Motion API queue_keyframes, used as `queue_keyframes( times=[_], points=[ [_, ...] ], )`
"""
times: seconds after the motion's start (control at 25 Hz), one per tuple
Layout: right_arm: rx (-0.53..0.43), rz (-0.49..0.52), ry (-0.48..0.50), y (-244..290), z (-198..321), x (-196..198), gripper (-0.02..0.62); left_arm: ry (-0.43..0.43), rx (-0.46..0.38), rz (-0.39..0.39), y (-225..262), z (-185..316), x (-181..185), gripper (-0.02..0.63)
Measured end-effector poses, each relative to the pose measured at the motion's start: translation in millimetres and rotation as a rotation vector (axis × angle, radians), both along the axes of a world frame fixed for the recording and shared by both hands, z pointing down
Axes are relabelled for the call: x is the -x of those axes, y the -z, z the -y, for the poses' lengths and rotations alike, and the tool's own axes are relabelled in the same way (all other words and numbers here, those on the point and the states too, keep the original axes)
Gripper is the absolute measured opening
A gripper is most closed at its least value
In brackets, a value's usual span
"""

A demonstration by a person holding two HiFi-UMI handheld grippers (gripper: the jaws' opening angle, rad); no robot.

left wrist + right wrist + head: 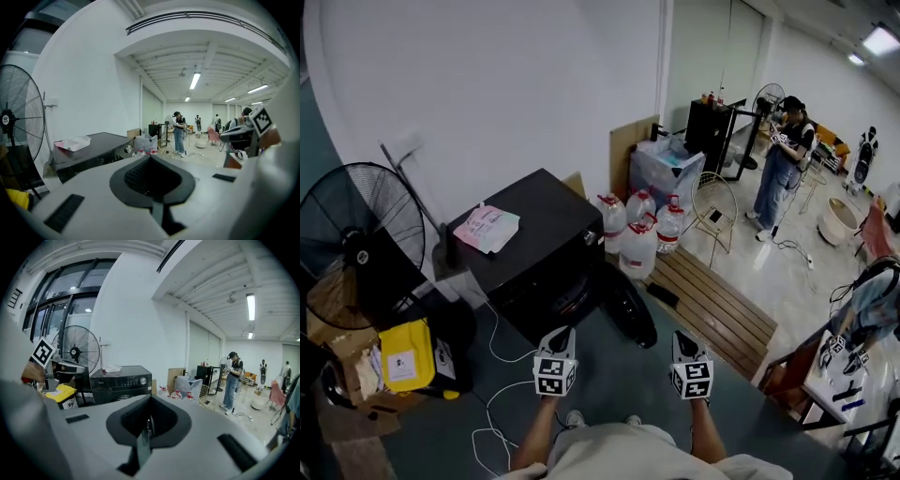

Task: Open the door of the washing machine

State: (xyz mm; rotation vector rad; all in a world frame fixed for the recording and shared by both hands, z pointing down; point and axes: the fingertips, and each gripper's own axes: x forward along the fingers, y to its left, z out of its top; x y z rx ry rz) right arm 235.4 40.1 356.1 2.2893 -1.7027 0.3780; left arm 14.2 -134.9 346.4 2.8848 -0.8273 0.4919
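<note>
The left gripper has its jaws pressed together, with nothing between them. The right gripper is also closed and empty. Both are held side by side in the air, apart from each other.

The black washing machine stands ahead of the two grippers, a little to the left of the left one, not touched by either. Its round door seems to be swung out from the front, just ahead of the gap between the grippers. A pink and white cloth lies on top of the machine.

Beyond the right gripper stand water bottles. Far to the left of the left gripper is a fan.
</note>
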Motion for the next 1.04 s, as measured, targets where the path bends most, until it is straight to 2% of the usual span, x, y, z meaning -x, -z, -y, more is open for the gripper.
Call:
queue_keyframes(
  times=[0.24,1.04],
  points=[
    [-0.017,-0.009,-0.005,6,-4,1,-0.002,0.018,0.007,-0.018,-1,-6,9,0.008],
    [-0.006,-0.019,-0.005,4,9,-6,-0.002,0.004,0.007,-0.03,2,7,-5,0.008]
  ],
)
